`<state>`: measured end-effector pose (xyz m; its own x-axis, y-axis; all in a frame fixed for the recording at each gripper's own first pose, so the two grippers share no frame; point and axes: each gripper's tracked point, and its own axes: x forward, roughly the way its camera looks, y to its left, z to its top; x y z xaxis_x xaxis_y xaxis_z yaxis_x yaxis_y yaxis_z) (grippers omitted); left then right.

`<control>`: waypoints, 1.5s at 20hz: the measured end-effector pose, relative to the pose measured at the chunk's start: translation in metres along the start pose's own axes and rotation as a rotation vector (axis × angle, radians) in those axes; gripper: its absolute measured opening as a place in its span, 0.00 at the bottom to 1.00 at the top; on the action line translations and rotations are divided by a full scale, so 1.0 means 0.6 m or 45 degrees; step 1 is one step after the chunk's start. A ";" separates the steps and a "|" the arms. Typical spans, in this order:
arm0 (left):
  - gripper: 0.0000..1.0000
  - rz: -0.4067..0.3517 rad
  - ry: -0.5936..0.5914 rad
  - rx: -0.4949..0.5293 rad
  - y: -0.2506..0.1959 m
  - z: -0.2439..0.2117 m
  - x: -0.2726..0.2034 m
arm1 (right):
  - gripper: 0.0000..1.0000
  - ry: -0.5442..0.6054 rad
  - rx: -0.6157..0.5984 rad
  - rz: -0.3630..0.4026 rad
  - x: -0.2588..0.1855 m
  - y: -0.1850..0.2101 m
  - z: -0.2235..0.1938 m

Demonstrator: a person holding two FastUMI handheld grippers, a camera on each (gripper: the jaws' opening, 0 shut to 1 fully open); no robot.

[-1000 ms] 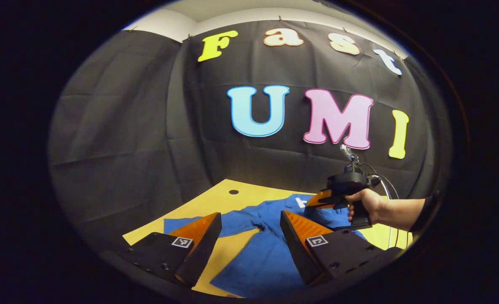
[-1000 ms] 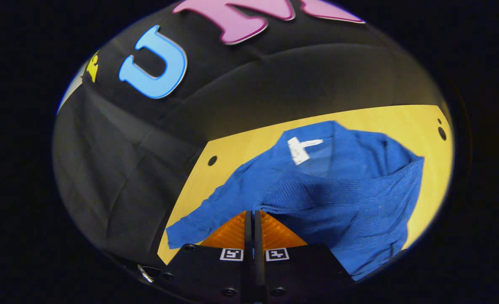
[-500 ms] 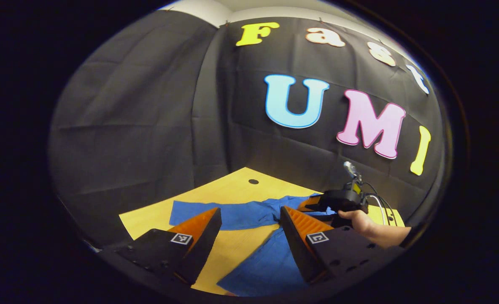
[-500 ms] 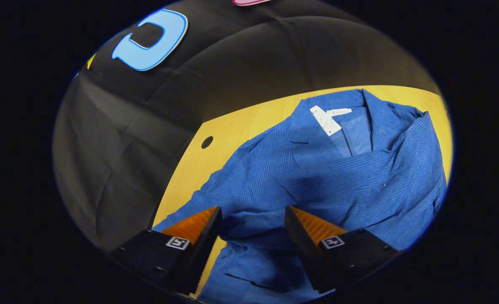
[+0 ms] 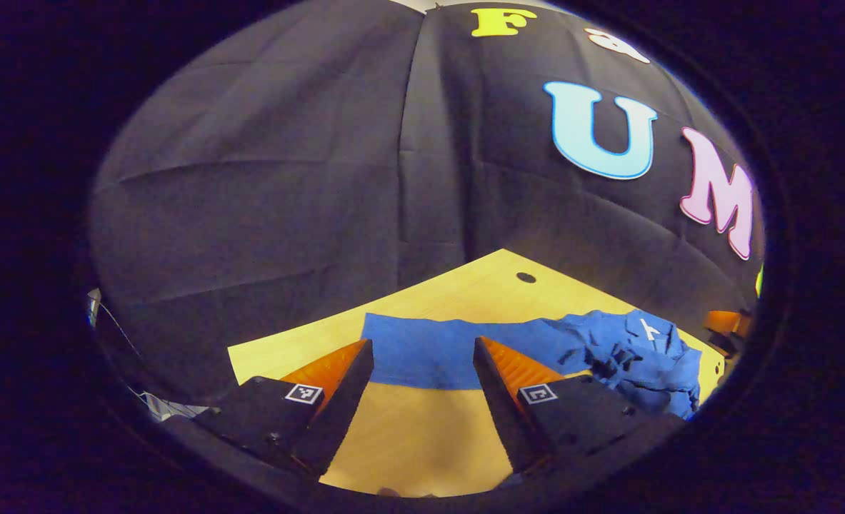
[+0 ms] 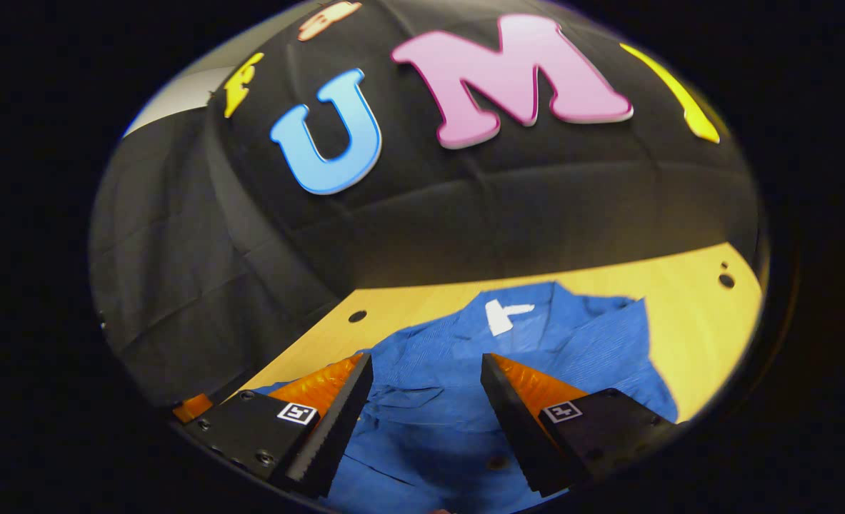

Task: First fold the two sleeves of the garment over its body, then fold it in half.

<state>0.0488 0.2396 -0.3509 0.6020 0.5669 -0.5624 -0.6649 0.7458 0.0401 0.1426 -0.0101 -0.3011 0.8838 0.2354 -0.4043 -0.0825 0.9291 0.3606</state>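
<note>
One blue ribbed shirt point(image 6: 536, 343) is lying on the smooth wooden tabletop point(image 5: 422, 435); the left gripper point(image 5: 422, 368) and right gripper point(image 6: 426, 382) are gaping apart, empty.

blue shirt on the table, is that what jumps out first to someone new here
Yes: the blue shirt spread on the yellow table, its white neck label facing up. In the left gripper view one sleeve lies stretched flat. Both the left gripper and right gripper hang open above it.

No legible text; garment point(image 6: 465, 357) tag point(image 6: 502, 316) unreadable.
</note>
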 end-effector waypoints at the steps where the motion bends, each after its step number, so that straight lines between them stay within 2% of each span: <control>1: 0.83 0.034 0.033 -0.012 0.018 -0.002 0.024 | 0.98 -0.037 -0.030 -0.016 -0.029 -0.015 0.011; 3: 0.83 0.075 0.103 -0.029 0.037 -0.006 0.070 | 0.98 -0.095 -0.081 -0.059 -0.086 -0.043 0.034; 8: 0.83 0.105 0.324 0.032 0.001 -0.003 0.149 | 0.98 -0.187 -0.234 -0.193 -0.193 -0.119 0.087; 10: 0.83 0.111 0.414 0.057 -0.016 -0.007 0.178 | 0.98 -0.191 -0.287 -0.223 -0.222 -0.135 0.097; 12: 0.84 0.119 0.417 0.145 -0.033 0.007 0.187 | 0.98 -0.162 -0.298 -0.242 -0.238 -0.146 0.093; 14: 0.83 0.073 0.480 0.152 -0.065 0.003 0.183 | 0.98 -0.137 -0.267 -0.243 -0.244 -0.147 0.088; 15: 0.80 0.069 0.511 0.147 -0.071 0.004 0.186 | 0.98 -0.140 -0.258 -0.243 -0.243 -0.147 0.088; 16: 0.70 0.067 0.544 0.136 -0.064 0.001 0.197 | 0.98 -0.144 -0.254 -0.246 -0.240 -0.150 0.088; 18: 0.61 0.052 0.570 0.108 -0.075 0.008 0.206 | 0.98 -0.143 -0.259 -0.248 -0.234 -0.156 0.081; 19: 0.37 0.047 0.559 0.091 -0.082 0.012 0.210 | 0.98 -0.140 -0.259 -0.251 -0.231 -0.159 0.078; 20: 0.28 0.042 0.546 0.066 -0.091 0.009 0.214 | 0.98 -0.132 -0.257 -0.253 -0.230 -0.161 0.073; 21: 0.10 0.021 0.536 0.057 -0.098 0.010 0.213 | 0.98 -0.124 -0.251 -0.254 -0.228 -0.166 0.070; 22: 0.10 0.024 0.515 0.035 -0.092 0.010 0.215 | 0.98 -0.118 -0.246 -0.257 -0.226 -0.170 0.069; 23: 0.00 -0.002 0.508 0.016 -0.099 0.012 0.212 | 0.98 -0.117 -0.243 -0.261 -0.225 -0.174 0.067; 25: 0.00 -0.049 0.492 -0.029 -0.114 0.011 0.212 | 0.98 -0.112 -0.249 -0.275 -0.223 -0.186 0.065; 28: 0.00 -0.049 0.482 -0.051 -0.126 0.012 0.206 | 0.98 -0.099 -0.262 -0.288 -0.218 -0.195 0.058; 30: 0.00 -0.083 0.437 -0.067 -0.158 0.030 0.191 | 0.98 -0.093 -0.269 -0.290 -0.219 -0.199 0.054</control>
<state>0.1888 0.2403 -0.4041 0.4660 0.3615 -0.8075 -0.6575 0.7522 -0.0427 0.0511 -0.1612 -0.2637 0.9208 0.0007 -0.3901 0.0340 0.9960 0.0821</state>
